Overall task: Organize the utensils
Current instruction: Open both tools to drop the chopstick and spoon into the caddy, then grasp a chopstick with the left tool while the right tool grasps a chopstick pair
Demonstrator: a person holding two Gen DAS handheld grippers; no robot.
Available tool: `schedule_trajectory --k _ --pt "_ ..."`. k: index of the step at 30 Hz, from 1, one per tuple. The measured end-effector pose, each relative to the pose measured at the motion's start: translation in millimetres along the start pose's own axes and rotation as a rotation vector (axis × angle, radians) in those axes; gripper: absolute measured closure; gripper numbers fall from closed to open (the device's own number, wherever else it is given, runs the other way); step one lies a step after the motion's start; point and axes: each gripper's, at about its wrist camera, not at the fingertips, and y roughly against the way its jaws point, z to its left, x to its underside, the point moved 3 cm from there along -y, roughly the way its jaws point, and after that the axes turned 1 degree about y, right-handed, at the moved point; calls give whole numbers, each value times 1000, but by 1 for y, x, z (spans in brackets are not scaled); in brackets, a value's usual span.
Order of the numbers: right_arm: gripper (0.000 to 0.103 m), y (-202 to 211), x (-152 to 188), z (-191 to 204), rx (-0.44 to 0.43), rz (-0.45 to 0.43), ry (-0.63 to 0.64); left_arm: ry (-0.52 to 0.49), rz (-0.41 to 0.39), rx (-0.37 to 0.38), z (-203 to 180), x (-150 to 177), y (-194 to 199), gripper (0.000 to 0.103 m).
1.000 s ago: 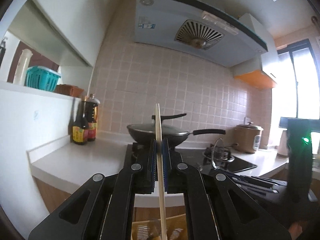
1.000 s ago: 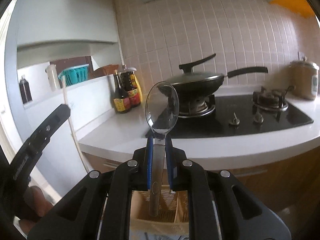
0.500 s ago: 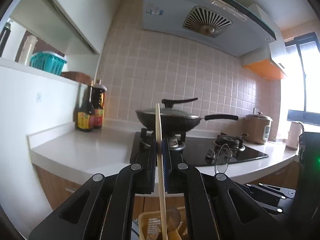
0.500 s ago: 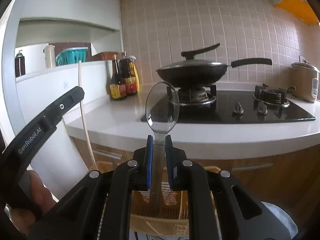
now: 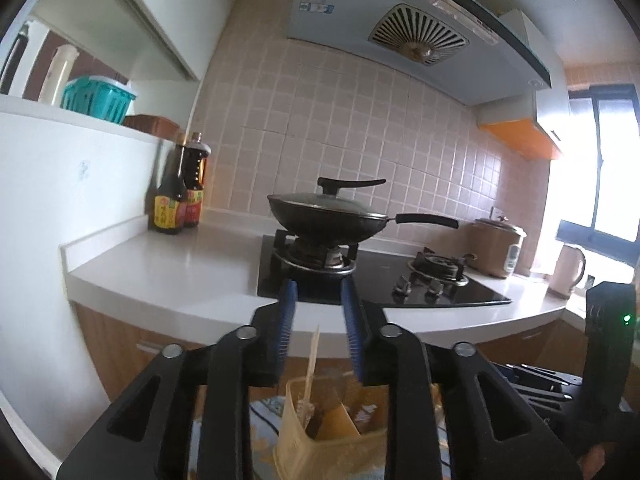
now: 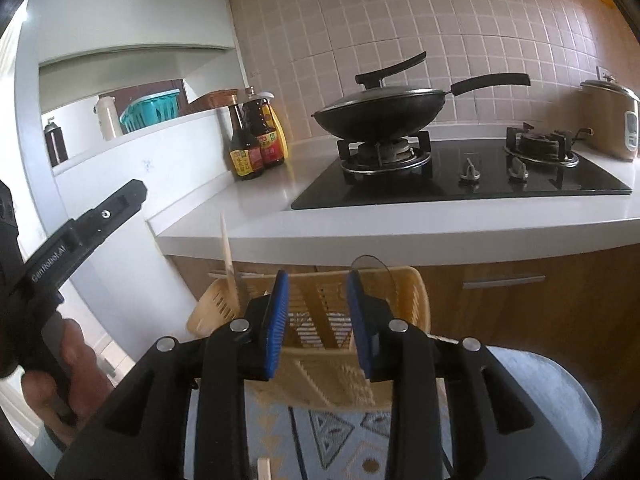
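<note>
Both grippers are hovering with jaws spread apart and empty above a yellow utensil holder (image 6: 320, 320). Below the left gripper (image 5: 318, 332), a chopstick (image 5: 311, 364) is standing inside the holder; just beyond the right gripper (image 6: 316, 308), a clear spoon (image 6: 374, 266) is leaning there. Lifting straight up should avoid knocking either utensil.

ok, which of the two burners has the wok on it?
The left burner, nearer the sauce bottles, carries the lidded wok. The right burner, beside the rice cooker, is bare.
</note>
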Motion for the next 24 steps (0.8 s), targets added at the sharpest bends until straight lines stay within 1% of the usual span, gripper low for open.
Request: schedule_trajectory --k 3,4,6,7,9,11,12,14,15,18,20,24 --pt "58 22 0 2 -8 23 -5 23 52 11 5 -8 17 77" --pt "57 28 0 3 -15 35 -8 30 69 13 6 -9 21 77" --pt "57 40 0 4 -20 69 -13 45 129 21 8 -13 31 77" --pt "57 44 1 5 -12 89 -17 48 152 30 8 -13 35 75" --pt "57 50 3 5 10 130 -26 49 223 44 9 -12 44 71" --pt "57 54 8 5 30 201 -41 41 285 50 9 -8 51 69" --pt "57 53 13 5 39 254 -47 36 321 56 8 -4 55 69" --pt "57 49 23 6 33 342 -57 25 389 66 9 8 59 69" --pt "57 46 30 8 17 389 -59 13 440 71 8 18 61 69" --pt "57 33 56 18 -9 519 -34 -18 541 67 10 48 63 69" --pt "57 25 72 24 -14 585 -13 -8 575 43 17 66 63 70" --pt "58 8 108 36 -17 693 33 19 704 50 32 114 59 71"
